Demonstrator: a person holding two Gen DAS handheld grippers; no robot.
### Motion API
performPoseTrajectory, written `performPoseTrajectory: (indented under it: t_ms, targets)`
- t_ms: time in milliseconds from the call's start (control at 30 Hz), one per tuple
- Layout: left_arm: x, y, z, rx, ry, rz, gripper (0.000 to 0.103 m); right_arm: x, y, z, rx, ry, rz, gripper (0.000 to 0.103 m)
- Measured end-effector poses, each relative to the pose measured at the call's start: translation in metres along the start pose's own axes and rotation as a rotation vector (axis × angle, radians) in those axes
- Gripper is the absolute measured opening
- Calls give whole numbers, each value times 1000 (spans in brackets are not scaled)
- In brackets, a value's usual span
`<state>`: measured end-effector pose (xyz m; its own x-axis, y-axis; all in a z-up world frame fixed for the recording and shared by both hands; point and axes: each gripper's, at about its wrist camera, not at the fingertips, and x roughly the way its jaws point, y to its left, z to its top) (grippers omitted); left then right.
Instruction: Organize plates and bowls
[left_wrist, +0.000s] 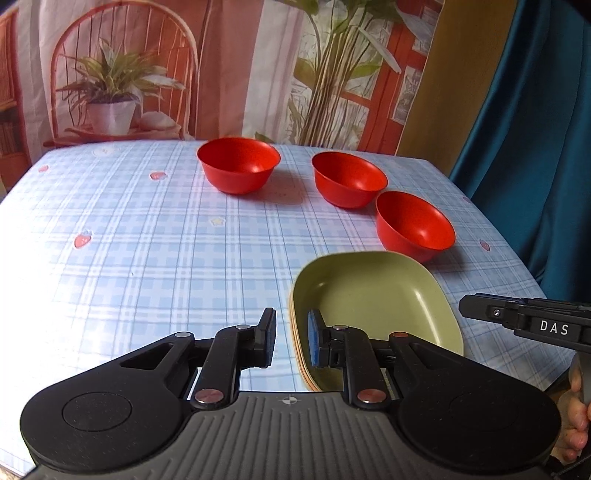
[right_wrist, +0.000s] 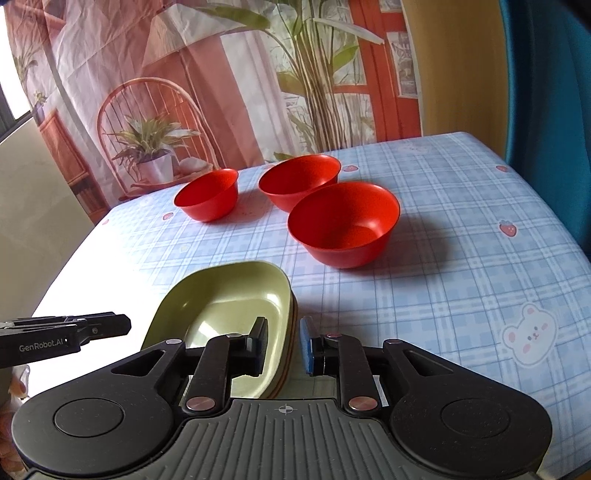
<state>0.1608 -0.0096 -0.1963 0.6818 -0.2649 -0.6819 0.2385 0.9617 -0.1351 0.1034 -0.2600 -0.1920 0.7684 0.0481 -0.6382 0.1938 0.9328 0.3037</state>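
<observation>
A stack of square plates with a green one on top (left_wrist: 373, 306) (right_wrist: 229, 299) lies on the table near its front. My left gripper (left_wrist: 291, 338) is open, its jaws straddling the stack's left rim without closing on it. My right gripper (right_wrist: 282, 343) is open, its jaws straddling the stack's right rim. Three red bowls stand upright beyond the plates: a far left one (left_wrist: 238, 164) (right_wrist: 207, 194), a middle one (left_wrist: 347, 179) (right_wrist: 299, 181), and a near right one (left_wrist: 413, 225) (right_wrist: 343, 223). All are empty.
The table carries a blue checked cloth (left_wrist: 147, 236) (right_wrist: 461, 258). A printed backdrop (left_wrist: 221, 66) hangs behind it and a blue curtain (left_wrist: 535, 147) stands at the right. The table's right edge (right_wrist: 554, 221) is close to the bowls.
</observation>
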Motion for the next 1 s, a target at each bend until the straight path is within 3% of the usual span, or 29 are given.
performPoseTrajectory:
  t_ms: [200, 400, 567, 867, 1000]
  targets:
    - [-1, 1, 28, 31, -37, 15, 19, 2, -6, 25, -30, -45, -12, 19]
    - [5, 5, 79, 65, -101, 54, 19, 11, -5, 81, -102, -119, 4, 19]
    - [17, 20, 106, 42, -120, 91, 19, 25, 3, 126, -114, -156, 68, 19]
    - [56, 55, 144, 11, -144, 133, 19, 77, 40, 177, -172, -127, 90, 19]
    - [88, 73, 154, -22, -113, 135, 19, 115, 55, 194, -165, -119, 95, 19]
